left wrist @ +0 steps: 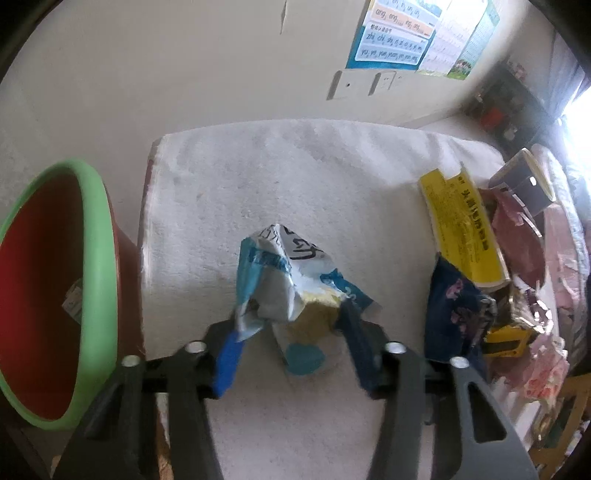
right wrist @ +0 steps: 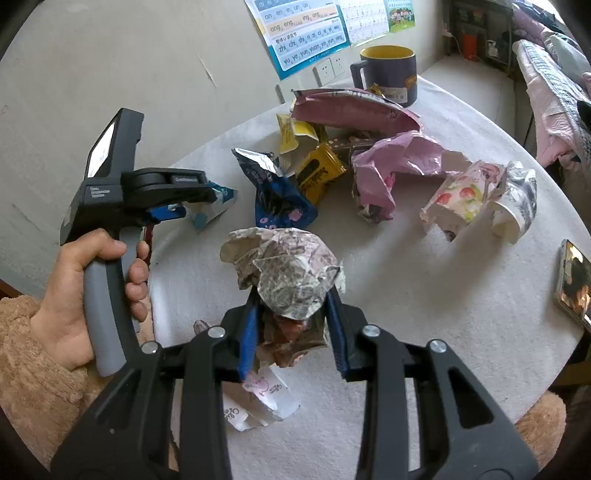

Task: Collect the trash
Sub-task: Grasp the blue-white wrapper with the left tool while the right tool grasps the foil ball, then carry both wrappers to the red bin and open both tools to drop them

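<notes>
My left gripper [left wrist: 291, 317] is shut on a crumpled blue-and-white wrapper [left wrist: 291, 280], held just above the white cloth-covered table [left wrist: 258, 177]. It also shows in the right wrist view [right wrist: 207, 206], gripped by a hand at the left. A red bin with a green rim [left wrist: 55, 288] stands off the table's left edge. My right gripper [right wrist: 291, 314] is shut on a crumpled printed paper wrapper [right wrist: 284, 266]. Further trash lies on the table: a dark blue wrapper [right wrist: 277, 195], a yellow packet [right wrist: 317, 170], pink wrappers [right wrist: 391, 173] and a strawberry-print wrapper [right wrist: 461, 195].
A dark mug with a yellow inside [right wrist: 388, 74] stands at the table's far side. A phone [right wrist: 572, 280] lies at the right edge. A white printed scrap [right wrist: 262, 402] lies below my right gripper. A wall with posters [right wrist: 303, 33] is behind.
</notes>
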Tool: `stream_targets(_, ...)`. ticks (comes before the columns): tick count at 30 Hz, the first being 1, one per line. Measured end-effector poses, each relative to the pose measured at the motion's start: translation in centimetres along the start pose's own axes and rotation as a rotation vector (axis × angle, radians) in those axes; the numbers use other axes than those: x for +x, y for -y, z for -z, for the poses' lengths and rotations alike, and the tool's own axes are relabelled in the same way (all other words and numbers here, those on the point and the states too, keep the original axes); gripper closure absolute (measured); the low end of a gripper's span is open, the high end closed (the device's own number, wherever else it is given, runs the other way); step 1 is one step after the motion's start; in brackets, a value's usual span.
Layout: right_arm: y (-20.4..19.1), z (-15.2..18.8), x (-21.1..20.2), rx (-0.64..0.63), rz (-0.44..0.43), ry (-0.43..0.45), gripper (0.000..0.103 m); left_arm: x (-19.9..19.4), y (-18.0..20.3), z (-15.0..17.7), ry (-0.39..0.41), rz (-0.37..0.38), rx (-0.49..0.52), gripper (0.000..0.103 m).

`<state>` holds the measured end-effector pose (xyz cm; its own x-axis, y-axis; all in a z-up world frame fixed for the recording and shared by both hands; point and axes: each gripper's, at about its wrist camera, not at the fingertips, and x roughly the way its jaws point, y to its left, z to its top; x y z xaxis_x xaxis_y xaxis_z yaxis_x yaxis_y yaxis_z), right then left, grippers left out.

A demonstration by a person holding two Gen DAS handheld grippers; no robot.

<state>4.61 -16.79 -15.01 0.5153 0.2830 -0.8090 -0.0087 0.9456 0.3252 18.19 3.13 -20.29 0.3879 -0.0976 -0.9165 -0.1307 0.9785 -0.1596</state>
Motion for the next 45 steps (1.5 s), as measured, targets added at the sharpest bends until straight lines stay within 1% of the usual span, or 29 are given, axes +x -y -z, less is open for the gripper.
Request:
stream_targets(2,0.0,0.0,0.0,0.002,-0.001,-0.001,0.070,-0.3,0.0,0.2,0.000,0.018,0.010,0.069)
stream_targets(5,0.0,0.1,-0.1,-0.001,0.002,0.001,0.070,-0.7,0.3,0.6,0.009,0.045,0.029,0.070)
stream_targets(9,-0.1,0.0,-0.3,-0.004,0.005,0.009,0.070,-2.4,0.5,1.0,0.053,0.071,0.052,0.072)
stream_targets(12,-0.4,-0.1,-0.6,-0.006,0.008,0.017,0.070,-5.2,0.3,1.7,0.113,0.082,0.087,0.072)
stream_targets(15,-0.8,-0.2,-0.9,-0.009,0.007,0.022,0.070,-7.6,-0.4,2.7,0.148,0.089,0.116,0.072)
stream_targets(20,-2.0,-0.3,-1.7,-0.029,0.007,0.038,0.070,-10.5,-2.5,4.3,0.174,0.103,0.116,0.072)
stream_targets(25,-3.5,-0.4,-2.3,-0.055,0.006,0.046,0.070,-13.0,-4.8,5.4,0.202,0.104,0.101,0.072)
stream_targets(31,-5.4,-0.5,-3.0,-0.084,0.007,0.053,0.070,-15.3,-6.1,6.0,0.248,0.098,0.116,0.072)
stream_targets(35,-6.5,-0.8,-3.5,-0.100,0.009,0.062,0.070,-16.3,-6.5,6.3,0.270,0.097,0.131,0.072)
stream_targets(45,-9.1,-1.9,-4.1,-0.143,0.005,0.086,0.069,-18.2,-8.5,6.6,0.315,0.090,0.112,0.072)
